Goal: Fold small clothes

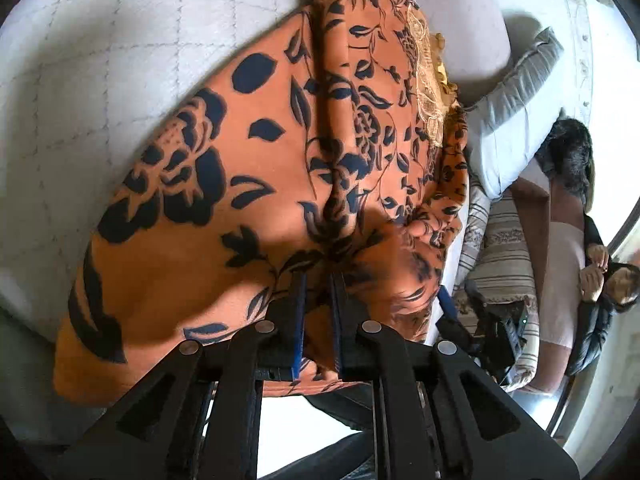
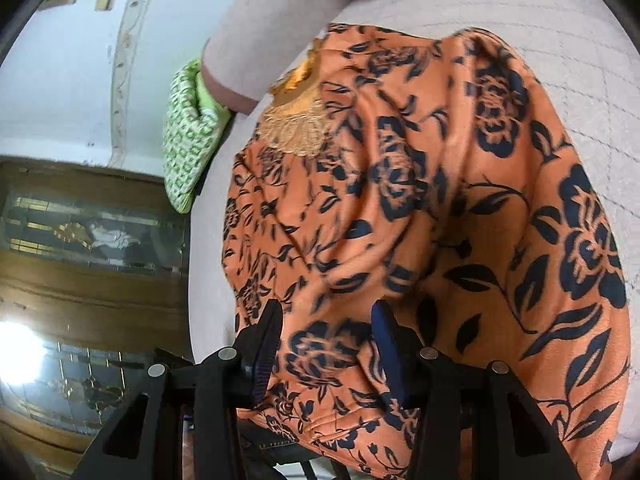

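Observation:
An orange garment with a dark blue flower print (image 1: 260, 184) lies spread over a white quilted bed (image 1: 100, 60). It has a gold lace neckline (image 1: 428, 92). My left gripper (image 1: 318, 280) is shut on a pinched fold of the garment at its near edge. In the right wrist view the same garment (image 2: 460, 220) fills the middle, with the lace neckline (image 2: 296, 132) at its far end. My right gripper (image 2: 326, 320) has its jaws set wide apart, with bunched fabric between them. The right gripper also shows at the edge of the left wrist view (image 1: 448, 304).
A grey pillow (image 1: 516, 108) and striped cushions (image 1: 500, 264) lie to the right of the bed. A person in a dark jacket (image 1: 600, 288) sits at far right. A green patterned cloth (image 2: 192, 136) lies beside a pink bolster (image 2: 272, 36). A wooden glass-paned door (image 2: 80, 240) is at left.

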A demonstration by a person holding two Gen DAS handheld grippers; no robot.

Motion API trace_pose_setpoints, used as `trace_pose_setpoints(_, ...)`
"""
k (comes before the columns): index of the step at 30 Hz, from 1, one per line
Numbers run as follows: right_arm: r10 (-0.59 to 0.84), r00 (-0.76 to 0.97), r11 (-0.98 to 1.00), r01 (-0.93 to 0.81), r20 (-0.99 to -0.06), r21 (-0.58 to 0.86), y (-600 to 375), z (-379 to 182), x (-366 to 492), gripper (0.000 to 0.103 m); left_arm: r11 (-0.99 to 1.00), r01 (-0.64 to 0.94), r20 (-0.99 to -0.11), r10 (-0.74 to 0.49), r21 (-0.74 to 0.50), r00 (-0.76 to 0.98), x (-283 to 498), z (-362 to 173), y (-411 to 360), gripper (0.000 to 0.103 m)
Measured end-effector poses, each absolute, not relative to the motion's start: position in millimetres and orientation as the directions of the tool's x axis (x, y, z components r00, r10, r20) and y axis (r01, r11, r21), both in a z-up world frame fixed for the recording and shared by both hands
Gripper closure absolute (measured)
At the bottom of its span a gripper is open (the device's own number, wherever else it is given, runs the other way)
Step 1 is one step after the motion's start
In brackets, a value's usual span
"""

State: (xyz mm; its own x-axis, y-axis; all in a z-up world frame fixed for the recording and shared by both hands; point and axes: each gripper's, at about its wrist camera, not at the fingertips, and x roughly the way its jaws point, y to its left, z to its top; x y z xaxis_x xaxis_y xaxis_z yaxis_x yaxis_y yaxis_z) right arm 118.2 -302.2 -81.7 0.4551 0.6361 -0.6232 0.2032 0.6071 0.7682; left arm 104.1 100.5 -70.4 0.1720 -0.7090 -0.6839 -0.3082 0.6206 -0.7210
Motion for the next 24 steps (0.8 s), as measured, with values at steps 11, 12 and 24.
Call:
trace_pose_setpoints(11,0.643,0.389,0.616,0.248,-0.659,0.748,-291.9,-93.1,115.7,0.058,0.575,-0.185,-0.604,-0.761,-0.797,0.237,110.7,-44.7,96.3,0.041)
trace_pose_setpoints(12,0.654,0.372,0.621,0.234,-0.659,0.748,-284.1,-93.9,113.4,0.058,0.574,-0.184,-0.603,-0.759,-0.798,0.245,111.0,-44.0,96.0,0.04)
trace_pose_setpoints(24,0.585,0.325,0.76,0.098,-0.743,0.642,-229.6,-89.3,115.7,0.094,0.784,-0.032,-0.781,-0.613,-0.62,0.118,105.2,-51.5,52.8,0.094)
